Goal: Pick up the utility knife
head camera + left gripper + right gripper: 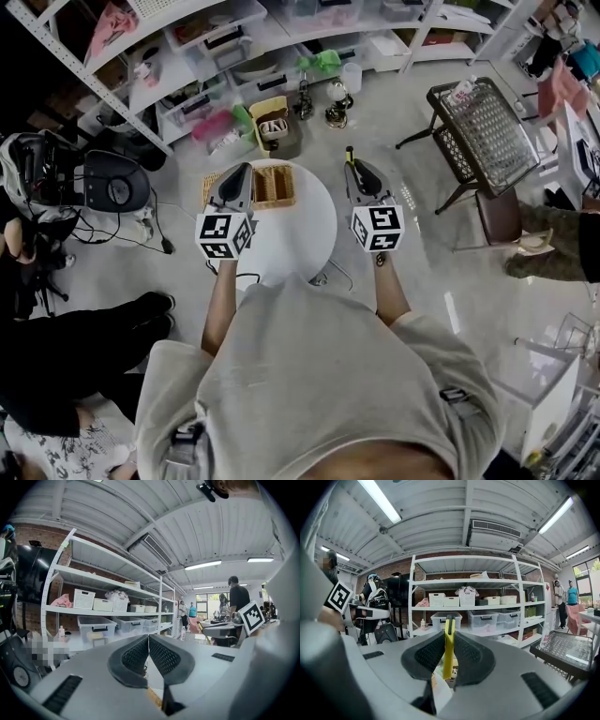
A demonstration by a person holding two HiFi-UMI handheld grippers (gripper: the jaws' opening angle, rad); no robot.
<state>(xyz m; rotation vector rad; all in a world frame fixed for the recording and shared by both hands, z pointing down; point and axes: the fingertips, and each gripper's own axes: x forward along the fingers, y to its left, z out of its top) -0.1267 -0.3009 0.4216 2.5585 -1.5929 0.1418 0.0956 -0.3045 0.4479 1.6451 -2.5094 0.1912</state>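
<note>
The yellow and black utility knife (448, 644) stands upright between the pads of my right gripper (448, 654), which is shut on it. In the head view its tip (350, 154) sticks out past the right gripper (355, 169), held above the right side of the round white table (298, 234). My left gripper (242, 172) hangs over the table's left side. Its jaws (148, 654) are shut with nothing between them. Both grippers point nearly level toward the white shelving.
A wicker basket (272, 186) sits at the table's far edge. A yellow bin (270, 120) and small items stand on the floor beyond. A black wire-top stand (476, 131) is to the right, shelving (478, 604) ahead, and a seated person's legs (84, 347) at left.
</note>
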